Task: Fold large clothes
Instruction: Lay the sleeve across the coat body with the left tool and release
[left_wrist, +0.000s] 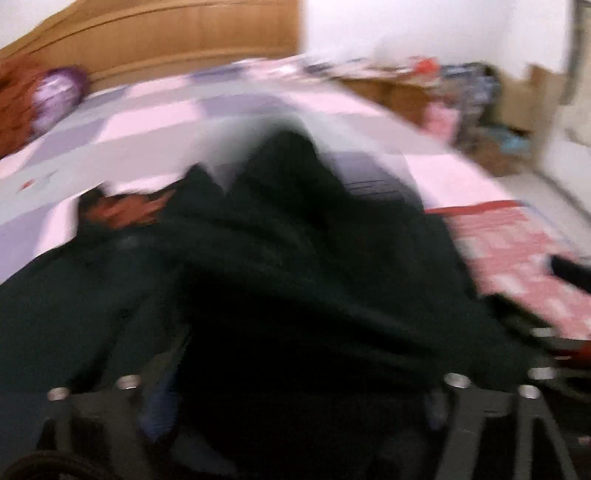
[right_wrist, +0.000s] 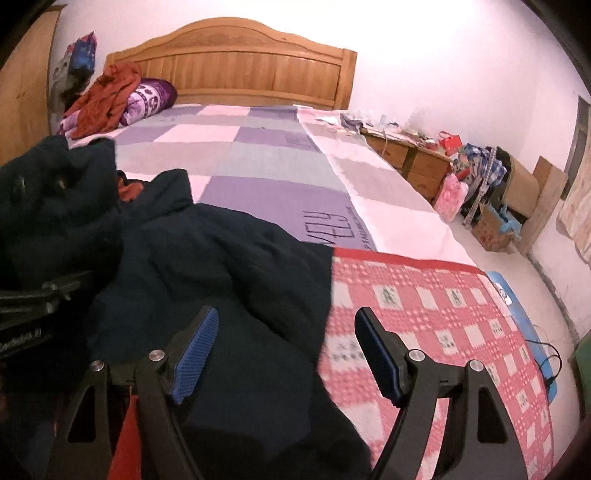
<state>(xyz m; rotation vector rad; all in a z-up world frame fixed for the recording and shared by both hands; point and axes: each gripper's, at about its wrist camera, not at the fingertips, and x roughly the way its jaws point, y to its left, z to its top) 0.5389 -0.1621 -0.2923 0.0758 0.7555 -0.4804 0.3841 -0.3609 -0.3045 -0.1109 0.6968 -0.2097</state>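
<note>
The dark coat (right_wrist: 207, 258), almost black with a greenish-navy cast, lies rumpled in thick, puffy folds across the near part of the bed (right_wrist: 258, 162), its edge overlapping a red-and-white checked blanket (right_wrist: 436, 325); a rust-coloured lining shows near its collar. The right hand-held gripper (right_wrist: 286, 354) hovers over the coat with its blue pads (right_wrist: 195, 347) spread wide, nothing between them. In the blurred left wrist view the left hand-held gripper (left_wrist: 295, 406) has its jaws apart, with dark fabric bunched between them; whether they press it I cannot tell. Behind stand a wooden headboard (right_wrist: 240, 62) and a purple pillow (right_wrist: 151, 98).
</note>
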